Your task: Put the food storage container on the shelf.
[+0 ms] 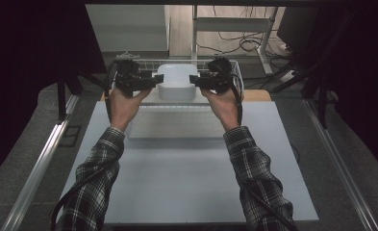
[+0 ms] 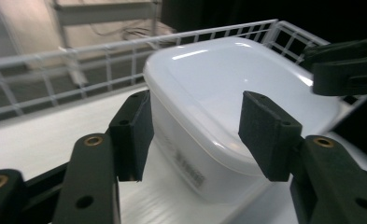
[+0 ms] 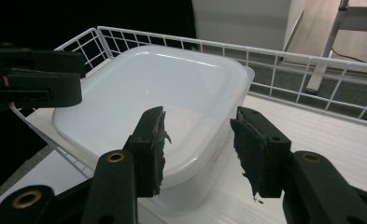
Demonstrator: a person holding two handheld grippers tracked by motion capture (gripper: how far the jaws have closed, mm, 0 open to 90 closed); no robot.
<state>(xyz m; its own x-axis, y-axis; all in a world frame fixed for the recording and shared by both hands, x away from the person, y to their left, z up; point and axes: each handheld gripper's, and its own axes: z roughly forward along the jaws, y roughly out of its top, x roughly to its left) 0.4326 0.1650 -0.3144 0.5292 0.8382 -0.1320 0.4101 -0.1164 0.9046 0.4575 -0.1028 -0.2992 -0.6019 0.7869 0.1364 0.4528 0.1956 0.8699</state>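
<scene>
A person in plaid flannel sleeves [image 1: 97, 175] reaches across a pale, matte table [image 1: 177, 178] toward its far edge, holding a black two-jaw gripper in each hand. Between them sits a translucent white plastic container [image 1: 176, 82], squarish with rounded corners and a smooth, glossy snap-on lid that catches the overhead light. It rests inside a shallow white wire basket [image 1: 143, 61], whose thin grid walls rise behind it, on a white wood-grain surface. The left gripper [image 2: 195, 126] approaches the container's left side with its jaws spread open, the flat, blocky pads straddling a rounded lid corner without clamping it. The right gripper [image 3: 197, 149] mirrors it on the right side, jaws likewise apart around the near corner of the lid rim; its pads [image 3: 155, 144] look worn, with frayed, ragged edges. Faint printed text runs along the container's cloudy side wall. Dark cables trail from both grippers back along the forearms.
</scene>
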